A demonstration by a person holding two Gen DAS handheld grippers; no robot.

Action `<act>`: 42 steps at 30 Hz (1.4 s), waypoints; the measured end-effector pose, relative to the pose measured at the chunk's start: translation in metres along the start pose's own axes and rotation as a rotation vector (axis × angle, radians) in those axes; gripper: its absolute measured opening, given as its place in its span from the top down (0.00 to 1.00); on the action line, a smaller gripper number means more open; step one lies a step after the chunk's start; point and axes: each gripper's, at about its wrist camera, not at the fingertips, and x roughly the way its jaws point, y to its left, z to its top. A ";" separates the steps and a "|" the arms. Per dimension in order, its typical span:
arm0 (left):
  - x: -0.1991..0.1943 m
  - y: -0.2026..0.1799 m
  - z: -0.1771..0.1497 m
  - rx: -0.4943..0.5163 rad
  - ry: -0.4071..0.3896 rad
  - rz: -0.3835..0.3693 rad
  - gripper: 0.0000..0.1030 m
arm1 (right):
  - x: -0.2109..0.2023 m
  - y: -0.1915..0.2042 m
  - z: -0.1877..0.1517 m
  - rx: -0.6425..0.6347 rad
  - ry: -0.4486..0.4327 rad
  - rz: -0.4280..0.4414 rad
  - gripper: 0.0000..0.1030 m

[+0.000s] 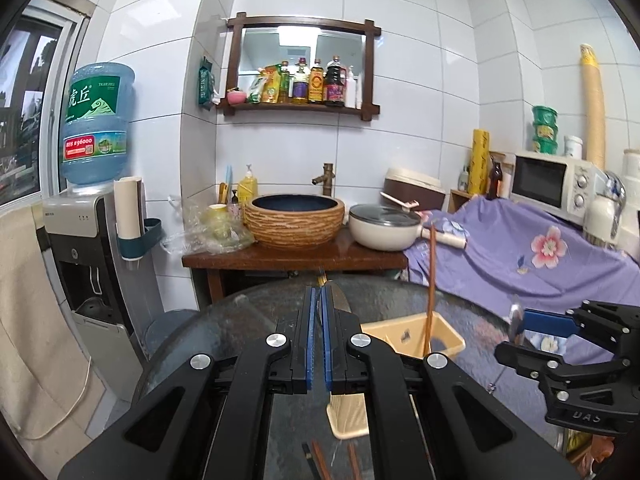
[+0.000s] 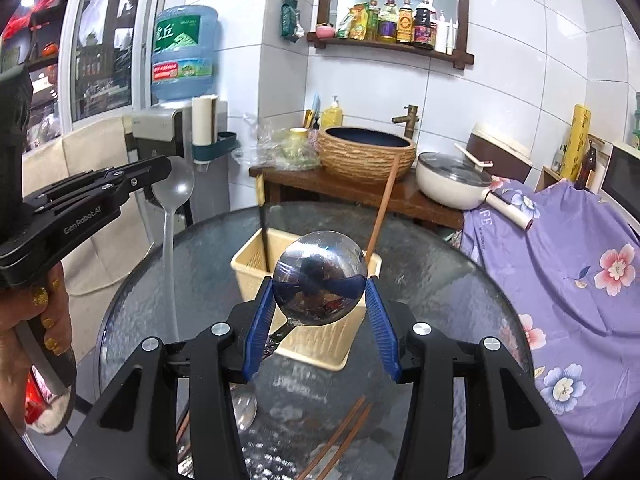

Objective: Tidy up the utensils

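Note:
A cream utensil basket (image 2: pixel 308 332) stands on the round glass table (image 2: pixel 460 280); it also shows in the left wrist view (image 1: pixel 416 334). A brown chopstick (image 2: pixel 382 208) leans upright in it. My right gripper (image 2: pixel 320 286) is shut on the bowl of a steel spoon (image 2: pixel 320 276), held just above the basket's near side. My left gripper (image 1: pixel 320 308) is shut on a second steel spoon (image 2: pixel 172 208), held up left of the basket; its bowl edge (image 1: pixel 340 300) pokes past the pads. Loose chopsticks (image 2: pixel 340 436) lie on the table in front.
Another spoon (image 2: pixel 244 408) lies on the glass under the right gripper. Behind the table stand a wooden counter with a woven basin (image 2: pixel 366 154), a lidded white pan (image 2: pixel 452 184), a water dispenser (image 2: pixel 168 128) at left and a purple flowered cloth (image 2: pixel 580 272) at right.

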 end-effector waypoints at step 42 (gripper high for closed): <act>0.091 -0.025 -0.034 0.046 0.035 0.153 0.97 | 0.093 0.002 0.008 -0.139 0.039 -0.223 0.55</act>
